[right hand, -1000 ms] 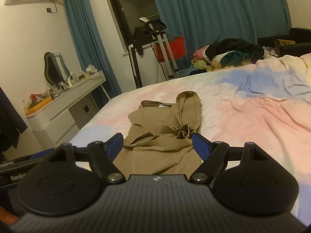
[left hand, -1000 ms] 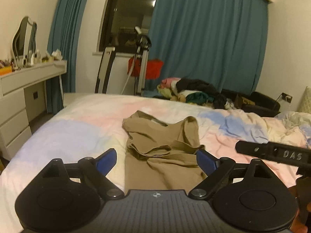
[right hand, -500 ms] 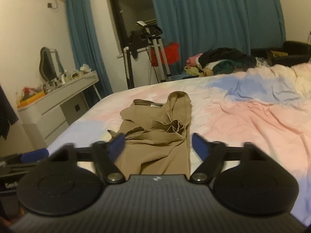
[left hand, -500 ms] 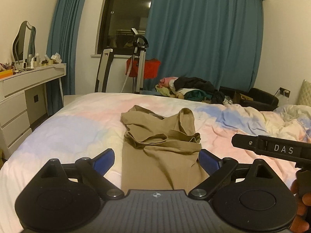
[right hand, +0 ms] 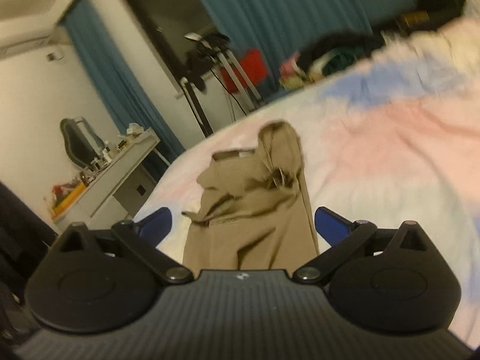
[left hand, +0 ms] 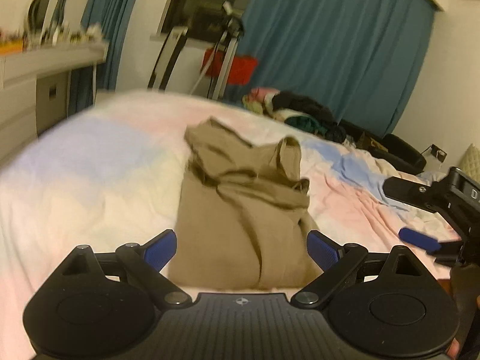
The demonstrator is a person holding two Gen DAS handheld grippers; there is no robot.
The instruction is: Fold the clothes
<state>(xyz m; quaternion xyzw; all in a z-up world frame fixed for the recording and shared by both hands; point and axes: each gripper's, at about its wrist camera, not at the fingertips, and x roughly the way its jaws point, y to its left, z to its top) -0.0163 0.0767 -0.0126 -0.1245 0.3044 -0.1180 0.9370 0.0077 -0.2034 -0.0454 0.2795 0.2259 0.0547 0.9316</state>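
A tan garment [left hand: 240, 210] lies rumpled on the pastel bed, its near end flat and its far end bunched; it also shows in the right wrist view [right hand: 255, 210]. My left gripper [left hand: 241, 249] is open and empty, its blue pads either side of the garment's near end, just above it. My right gripper [right hand: 243, 225] is open and empty over the same near end. The right gripper also shows at the right edge of the left wrist view [left hand: 426, 225].
The bed [left hand: 90, 180] has a pink, blue and white cover. A white dresser [left hand: 36, 84] stands at the left. A pile of clothes [left hand: 294, 108], a tripod [left hand: 225, 45] and blue curtains [left hand: 330, 45] are beyond the bed.
Both grippers have moved forward and down toward the garment's near end. The right wrist view has tilted. Both stay open.
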